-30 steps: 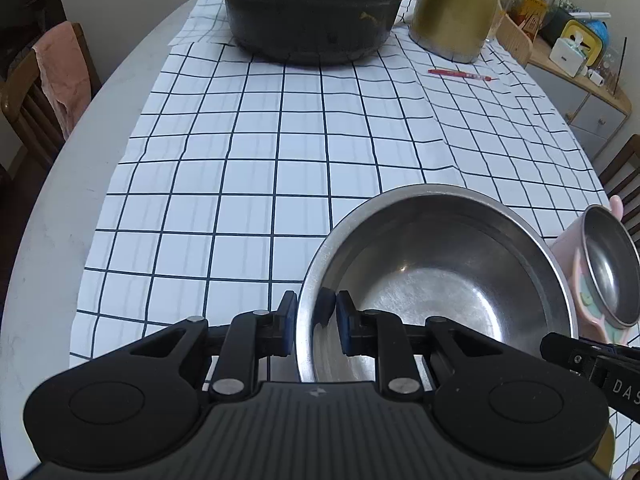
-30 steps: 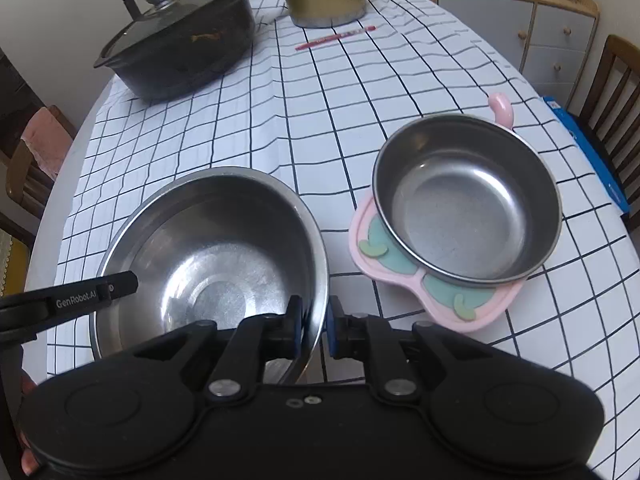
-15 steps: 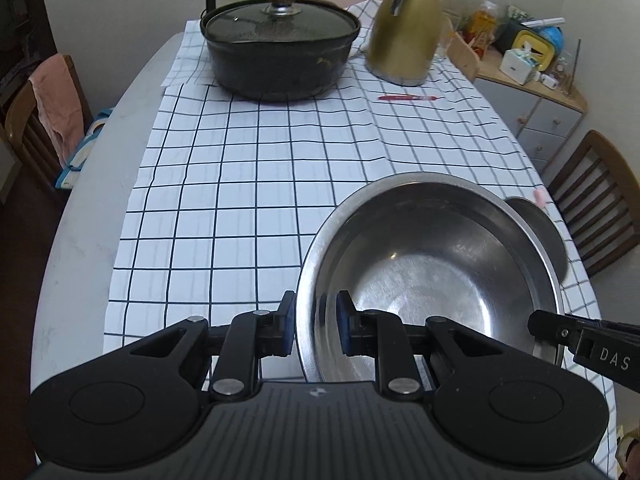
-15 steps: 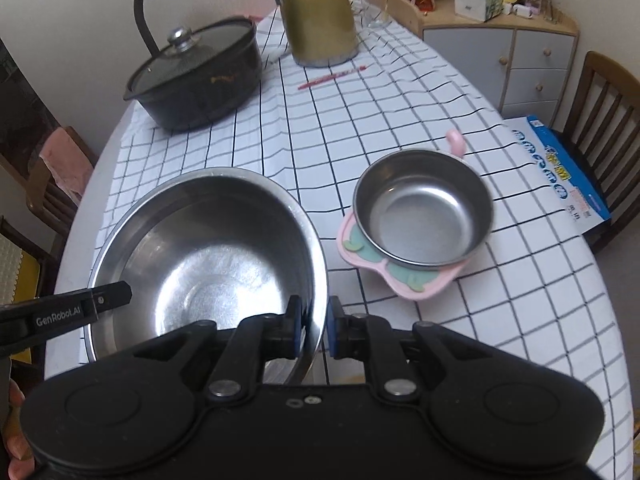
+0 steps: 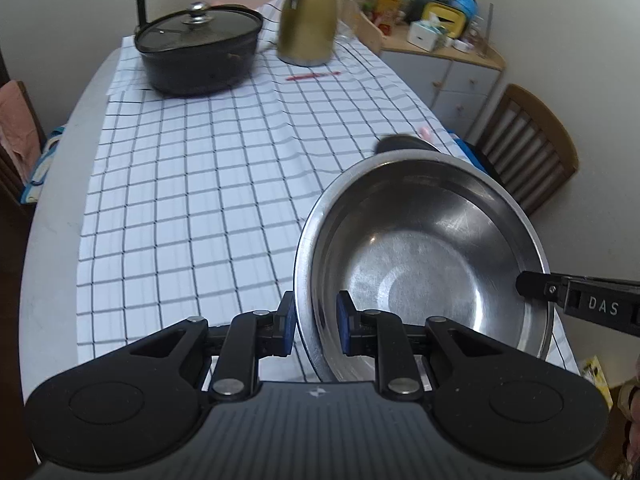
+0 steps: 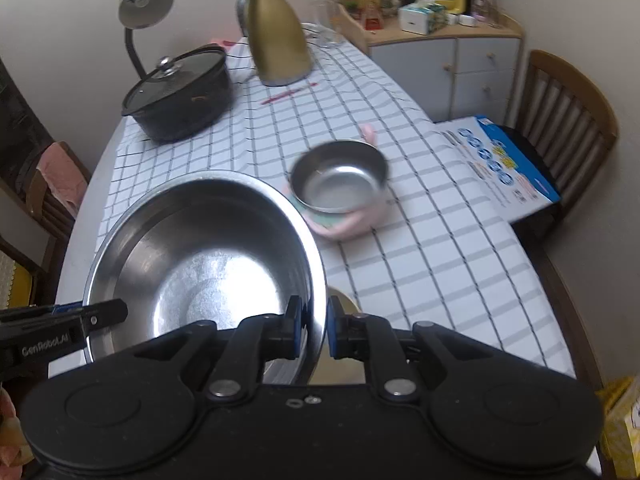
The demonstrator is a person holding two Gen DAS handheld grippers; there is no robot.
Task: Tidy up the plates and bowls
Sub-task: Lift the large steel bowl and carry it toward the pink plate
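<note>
Plainly, the left claw is clamped on the near left rim of the large steel bowl, one pad outside the wall and one inside, while the right claw pinches the opposite rim the same way. Between them the bowl hangs tilted above the bench with its checked cloth. Just beyond the bowl, a small steel bowl sits on a pink plate. Farther off stand a black lidded pot and a gold jug, with a red pen lying near the jug.
</note>
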